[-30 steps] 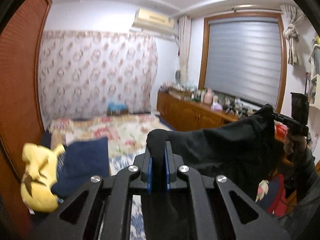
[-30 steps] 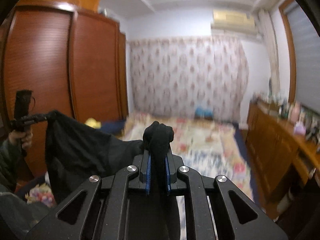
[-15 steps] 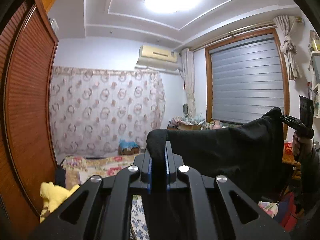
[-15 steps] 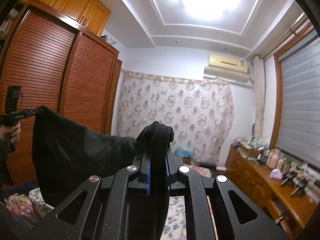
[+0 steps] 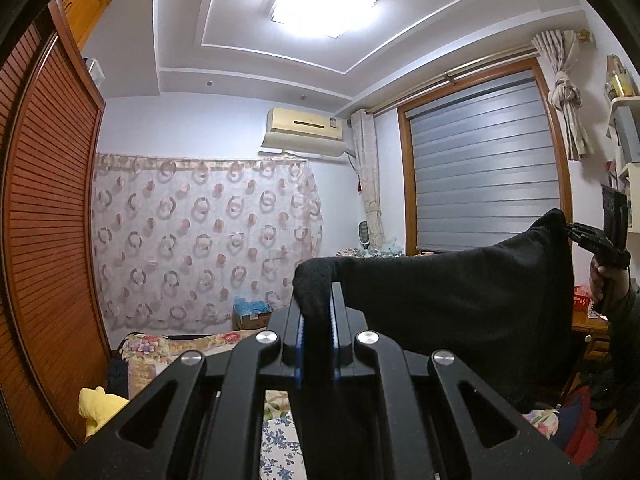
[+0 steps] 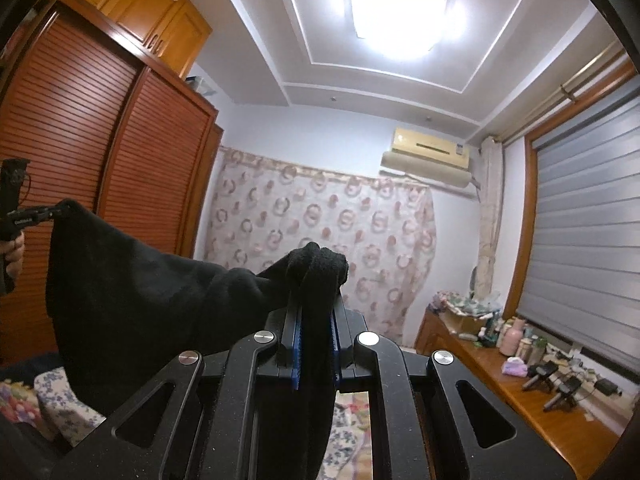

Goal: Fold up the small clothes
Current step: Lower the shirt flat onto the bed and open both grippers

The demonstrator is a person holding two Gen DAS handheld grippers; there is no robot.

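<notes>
Black garment [image 5: 460, 304] is held aloft, stretched between both grippers, its upper edge sagging slightly between the two grip points and the body hanging below. In the left wrist view it fills the lower centre to right of frame; in the right wrist view it fills the lower left to centre [image 6: 132, 300].

Left gripper [image 5: 316, 320]: jaws pressed together on one bunched corner of the cloth at lower centre. It also appears at the far left edge of the right wrist view [image 6: 60, 211], pinching that corner.

Right gripper [image 6: 316, 320]: jaws pinching the opposite bunched corner, fabric trailing down between them. It appears at the right edge of the left wrist view [image 5: 570, 231].

Surroundings: floral bedspread [image 5: 160, 350] at lower left, patterned curtain [image 5: 200, 248] behind, louvred wardrobe [image 6: 80, 132] at left.
</notes>
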